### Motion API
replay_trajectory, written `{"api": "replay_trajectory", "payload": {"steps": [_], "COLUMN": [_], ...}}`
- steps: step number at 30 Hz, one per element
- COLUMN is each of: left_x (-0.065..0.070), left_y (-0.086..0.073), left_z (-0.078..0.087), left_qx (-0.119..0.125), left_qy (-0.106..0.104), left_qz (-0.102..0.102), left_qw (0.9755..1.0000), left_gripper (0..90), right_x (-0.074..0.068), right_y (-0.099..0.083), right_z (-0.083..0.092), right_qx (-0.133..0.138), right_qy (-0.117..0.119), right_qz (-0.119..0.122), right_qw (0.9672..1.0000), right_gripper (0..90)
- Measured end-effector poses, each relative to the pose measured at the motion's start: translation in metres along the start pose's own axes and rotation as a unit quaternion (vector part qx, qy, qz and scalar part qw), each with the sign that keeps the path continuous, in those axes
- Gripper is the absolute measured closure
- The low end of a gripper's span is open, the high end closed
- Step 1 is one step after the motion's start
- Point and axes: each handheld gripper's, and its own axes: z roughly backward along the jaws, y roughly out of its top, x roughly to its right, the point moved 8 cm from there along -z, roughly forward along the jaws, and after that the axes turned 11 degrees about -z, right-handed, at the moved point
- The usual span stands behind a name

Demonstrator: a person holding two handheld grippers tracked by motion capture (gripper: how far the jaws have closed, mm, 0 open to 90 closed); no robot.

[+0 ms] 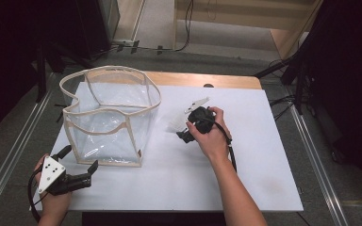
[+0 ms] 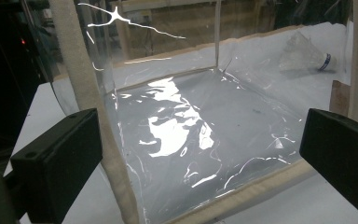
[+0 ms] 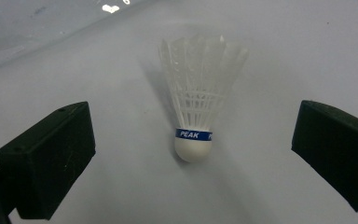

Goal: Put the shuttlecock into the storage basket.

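A white shuttlecock [image 3: 198, 107] with a blue PEAK band lies on the white table, cork end toward me. My right gripper [image 3: 193, 135] is open, with one jaw on each side of the shuttlecock and neither touching it. From above, the right gripper [image 1: 183, 128] sits at mid-table over the shuttlecock [image 1: 174, 124]. A clear plastic bag [image 1: 108, 113] with beige trim stands upright and open at the left. My left gripper [image 1: 78, 159] is open at the bag's near left corner. It faces the bag wall [image 2: 191, 130], and the shuttlecock [image 2: 307, 53] shows through the plastic.
The white table top [image 1: 179, 183] has bare room in front and to the right. A wooden strip [image 1: 202, 79] runs along its far edge. Dark stands [image 1: 287, 66] and cables stand on the floor around the table.
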Motion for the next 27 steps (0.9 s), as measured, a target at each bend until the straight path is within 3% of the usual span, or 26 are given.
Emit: {"api": "replay_trajectory", "payload": {"steps": [1, 9, 12, 23, 27], "left_x": [0.000, 0.000, 0.000, 0.000, 0.000], "left_y": [0.000, 0.000, 0.000, 0.000, 0.000], "left_z": [0.000, 0.000, 0.000, 0.000, 0.000], "left_qx": [0.000, 0.000, 0.000, 0.000, 0.000], "left_qy": [0.000, 0.000, 0.000, -0.001, -0.001], "left_qz": [0.000, 0.000, 0.000, -0.001, 0.000], "left_qw": [1.0000, 1.0000, 1.0000, 1.0000, 1.0000], "left_gripper": [0.0, 0.0, 0.0, 0.0, 0.0], "right_x": [0.002, 0.003, 0.005, 0.008, 0.009], "right_y": [-0.001, -0.004, -0.005, -0.010, -0.012], "right_z": [-0.002, -0.012, -0.014, -0.024, -0.026], "right_qx": [-0.006, -0.027, -0.035, -0.063, -0.071], "right_qy": [-0.013, -0.007, -0.014, -0.017, -0.018], "right_qz": [-0.012, -0.031, -0.043, -0.065, -0.077], "right_qw": [0.9998, 0.9991, 0.9984, 0.9958, 0.9944], "right_gripper": [5.9, 6.1, 12.6, 13.6, 22.8]}}
